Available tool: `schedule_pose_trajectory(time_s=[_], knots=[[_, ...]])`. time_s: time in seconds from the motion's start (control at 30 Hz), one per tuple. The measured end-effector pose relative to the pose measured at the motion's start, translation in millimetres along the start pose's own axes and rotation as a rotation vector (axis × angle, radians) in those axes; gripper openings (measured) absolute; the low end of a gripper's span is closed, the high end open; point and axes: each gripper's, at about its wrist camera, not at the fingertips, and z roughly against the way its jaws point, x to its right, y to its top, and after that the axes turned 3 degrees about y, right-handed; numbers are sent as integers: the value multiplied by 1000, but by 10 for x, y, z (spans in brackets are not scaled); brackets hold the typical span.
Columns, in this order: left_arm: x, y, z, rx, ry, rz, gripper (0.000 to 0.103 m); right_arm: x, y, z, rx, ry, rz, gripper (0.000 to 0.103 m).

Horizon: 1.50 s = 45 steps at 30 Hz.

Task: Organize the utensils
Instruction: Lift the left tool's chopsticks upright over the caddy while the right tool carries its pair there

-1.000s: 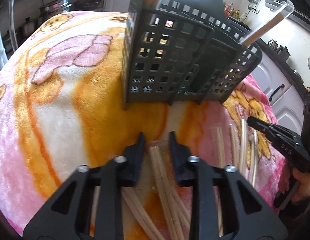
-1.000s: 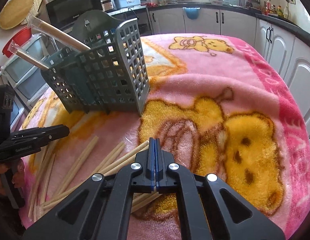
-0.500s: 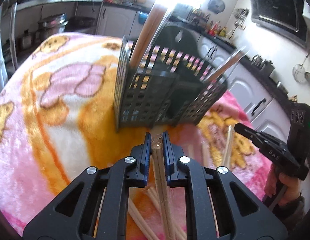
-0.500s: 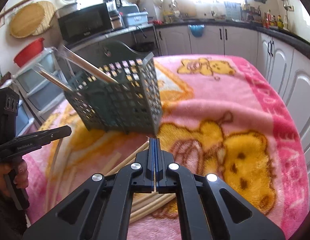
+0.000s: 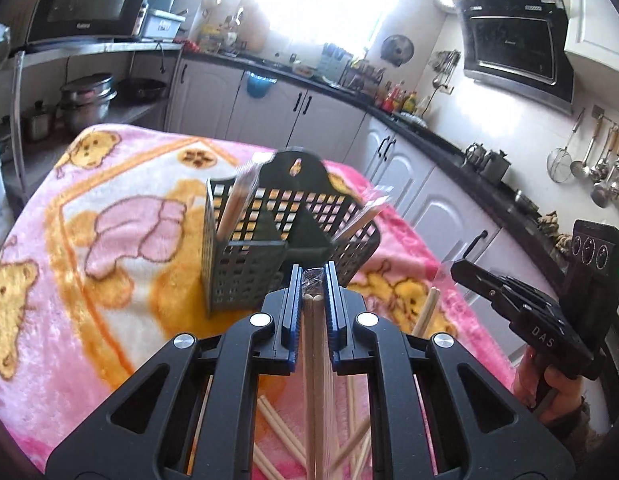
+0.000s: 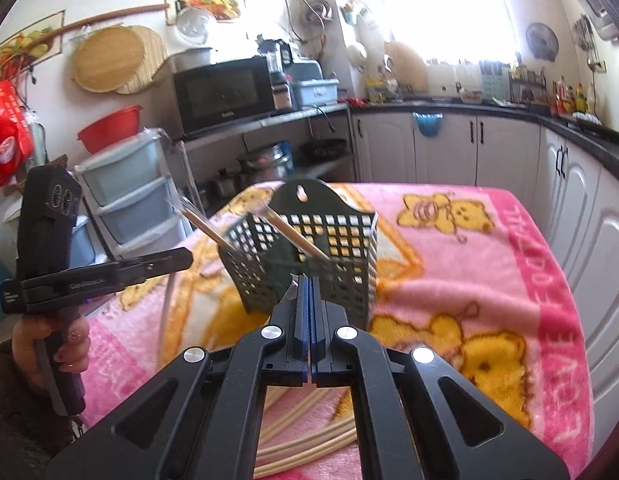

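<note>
**Two lifted sets of chopsticks, both aimed at the caddy ahead**

From the left wrist, our left tongs (image 5: 313, 280) have just been closing and now clench a wrapped pair of chopsticks (image 5: 315, 364) whose long axis runs straight back along the tongs, tip forward; the grey slotted caddy (image 5: 249, 264) stands upright directly ahead and slightly left on the pink blanket (image 5: 109, 240) covering the counter, with loose chopsticks (image 5: 275, 432) lying below us. From the right wrist, our right tongs (image 6: 308, 284) are clenched tight, a sliver of clear wrapper (image 6: 290, 293) poking out at their left edge, so we judge they pinch a wrapped chopstick by its sleeve; the caddy (image 6: 349, 264) sits just beyond the tips, with two wrapped sticks (image 6: 293, 236) already leaning in it. Both sets of tongs look about equally near.
</note>
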Motion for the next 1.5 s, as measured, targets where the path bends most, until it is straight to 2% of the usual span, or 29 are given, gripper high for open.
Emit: schedule_pose_trajectory(time_s=[0.7,1.27,1.5], knots=[[433,447,272,134,-42,-90,7,-90,275,409,123,-27,39,1],[521,868,323,245,-4,-94,7,-12,466,627,190,-46,49,1],[537,1102,404,316,26,-93,7,-7,708,639,225,-52,71,1]])
